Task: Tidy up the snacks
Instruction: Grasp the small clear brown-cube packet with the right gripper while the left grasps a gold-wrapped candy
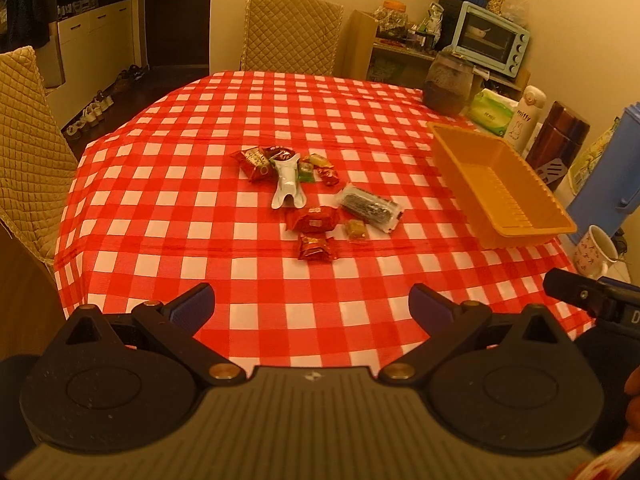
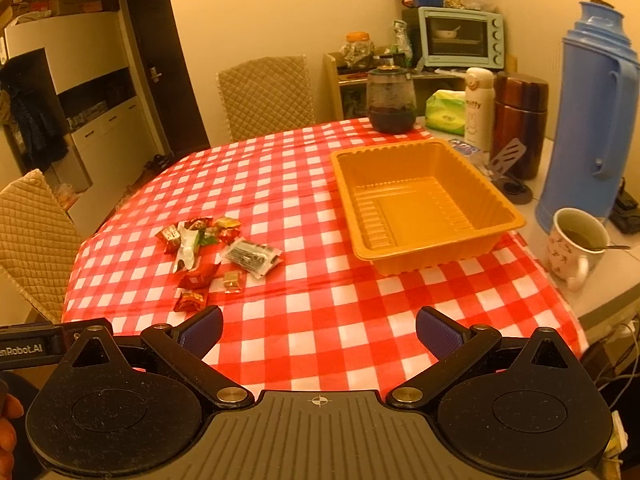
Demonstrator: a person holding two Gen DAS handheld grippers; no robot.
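A loose cluster of small wrapped snacks (image 1: 312,196) lies on the bench under a red-and-white checked tablecloth (image 1: 200,208), straight ahead of the left hand-held gripper (image 1: 311,308) and ahead and to the left of the right hand-held gripper (image 2: 319,332). Both hand-held grippers hover above the near edge of the bench with their blue-padded fingers spread wide and nothing between them. The left one looks the better placed for the snacks, since the nearest piece, a crinkled red-and-gold foil packet (image 1: 316,249), sits just beyond its fingers with open cloth in between. The empty orange plastic tray (image 2: 424,204), the likely destination, stands well apart from the cluster toward the right, squarely ahead of the right hand-held gripper, one corner pointing toward it. Within the cluster, a long clear packet with dark contents (image 1: 370,208) lies slantwise, its long axis running from far left to near right, and a white pouch (image 1: 289,183) runs roughly away from the viewer. Nothing blocks the path between snacks and tray. Beyond the tray stand a tall blue thermos (image 2: 596,120), a floral mug with a spoon (image 2: 574,242), a brown flask (image 2: 520,120) and a dark glass jar (image 2: 391,100), so a wide swing to the right could catch the mug.
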